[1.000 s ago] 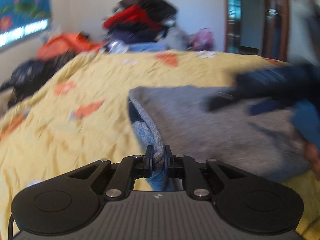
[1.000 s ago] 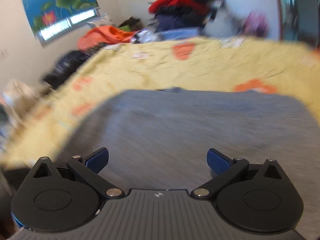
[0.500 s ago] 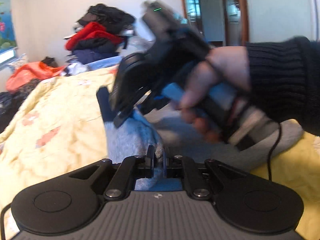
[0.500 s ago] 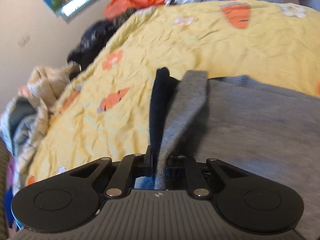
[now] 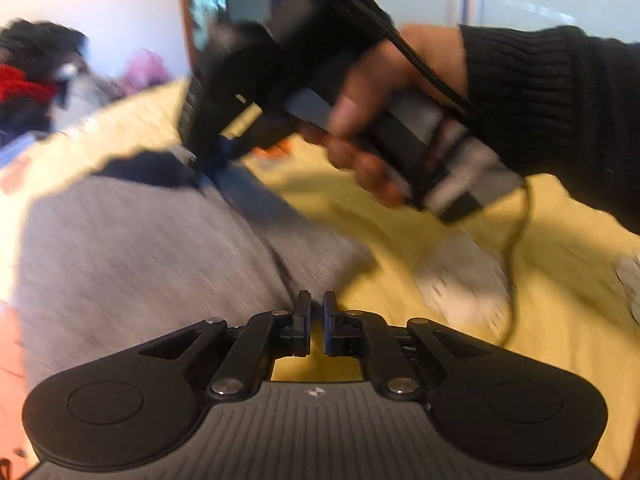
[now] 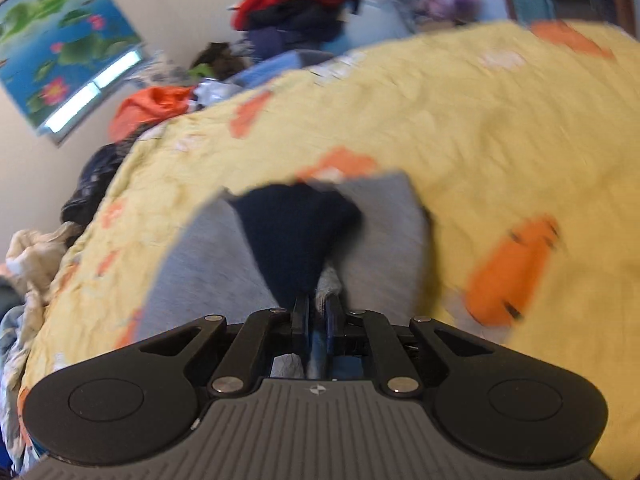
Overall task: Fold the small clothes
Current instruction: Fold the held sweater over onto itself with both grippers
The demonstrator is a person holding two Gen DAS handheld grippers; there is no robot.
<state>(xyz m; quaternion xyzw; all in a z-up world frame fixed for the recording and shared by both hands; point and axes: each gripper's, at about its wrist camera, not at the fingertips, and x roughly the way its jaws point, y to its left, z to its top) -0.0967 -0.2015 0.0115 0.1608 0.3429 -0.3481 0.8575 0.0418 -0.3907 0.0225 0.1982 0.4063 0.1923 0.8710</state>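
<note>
A grey garment (image 5: 140, 248) with a dark navy inner part (image 6: 296, 232) lies on the yellow bedspread (image 5: 560, 300). My right gripper (image 6: 316, 308) is shut on a bunch of its grey and navy cloth, which fans out ahead of the jaws. The left wrist view shows the same right gripper (image 5: 202, 160) held by a hand (image 5: 380, 92) in a black sleeve, pinching the garment's far edge. My left gripper (image 5: 316, 308) is shut, and a ridge of grey cloth runs straight to its tips. The picture is blurred there.
A heap of red and dark clothes (image 6: 296, 4) stands at the bed's far side, with an orange garment (image 6: 152, 108) to its left. A pond poster (image 6: 60, 68) hangs on the wall. A black cable (image 5: 516, 260) dangles from the right gripper over the bedspread (image 6: 460, 120).
The right gripper went from wide open over the garment to shut on its edge. Both grippers have swung across the bed with the cloth, and the left wrist view has turned rightward.
</note>
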